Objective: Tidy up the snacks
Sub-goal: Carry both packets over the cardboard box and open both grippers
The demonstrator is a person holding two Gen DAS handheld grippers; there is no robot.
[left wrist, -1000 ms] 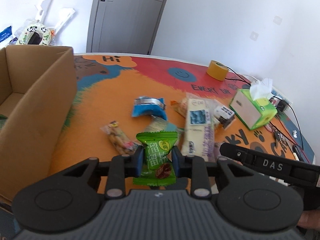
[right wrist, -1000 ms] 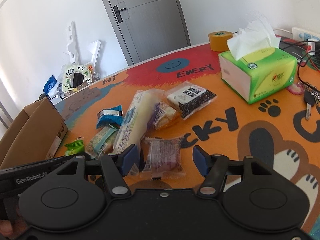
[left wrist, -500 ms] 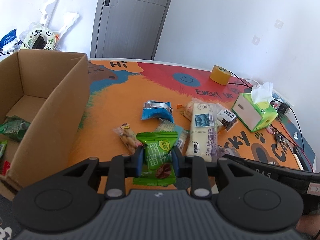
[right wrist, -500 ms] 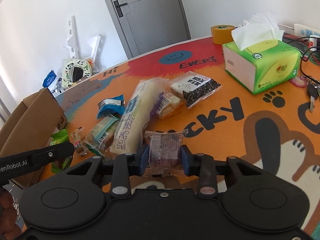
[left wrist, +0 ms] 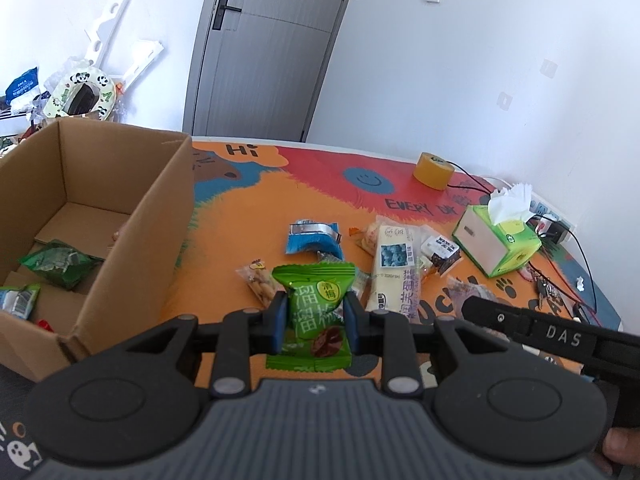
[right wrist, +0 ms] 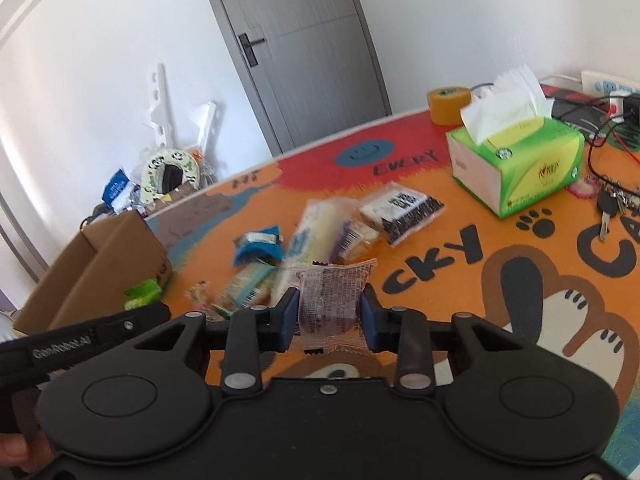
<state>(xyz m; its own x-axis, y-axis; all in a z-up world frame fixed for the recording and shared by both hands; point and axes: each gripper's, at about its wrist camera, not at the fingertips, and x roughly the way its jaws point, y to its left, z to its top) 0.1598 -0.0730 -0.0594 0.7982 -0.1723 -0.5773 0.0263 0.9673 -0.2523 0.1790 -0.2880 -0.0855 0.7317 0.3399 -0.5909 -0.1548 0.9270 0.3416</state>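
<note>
My left hand-held gripper (left wrist: 314, 316) clamped on green packet (left wrist: 314, 312), held upright above tabletop (left wrist: 248, 196). My right hand-held gripper (right wrist: 330, 314) clamped on clear purple packet (right wrist: 332, 304), also lifted. Box (left wrist: 140, 232) at 9 o'clock of left gripper, open, green packets (left wrist: 56, 266) inside. Loose snacks on tabletop at 12 to 1 o'clock: peanuts (left wrist: 258, 284), blue packet (left wrist: 314, 236), long cake (left wrist: 394, 268), black-white packet (left wrist: 440, 250). Tissue box (left wrist: 496, 246) at 2 o'clock. Tape roll (left wrist: 432, 170) farthest, 1 o'clock.
</note>
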